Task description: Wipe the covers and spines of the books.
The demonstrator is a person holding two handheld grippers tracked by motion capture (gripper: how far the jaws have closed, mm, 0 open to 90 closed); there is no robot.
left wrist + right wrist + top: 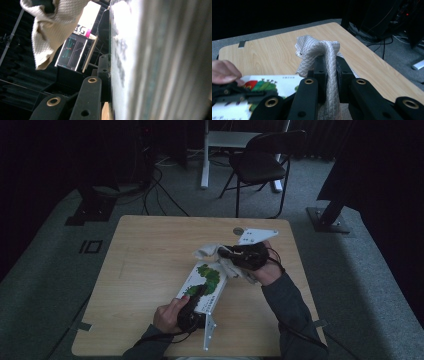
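A picture book (206, 281) with a green design on its white cover lies on the wooden table (150, 250). My left gripper (195, 295) is shut on the book's near edge. In the left gripper view the cover (150, 62) stands close up and blurred against the one visible jaw of that gripper (109, 67). My right gripper (227, 253) is shut on a white quilted cloth (209, 251) just above the book's far end. The cloth (312, 47) drapes over the tips of this gripper (329, 62). The book (274, 86) and the left gripper (239, 92) lie at the lower left.
A small grey disc (238, 231) sits near the table's far right edge. Beyond the table stand a black folding chair (260, 162) and a white desk leg (205, 155). Cables trail over the carpet at the far left (155, 185).
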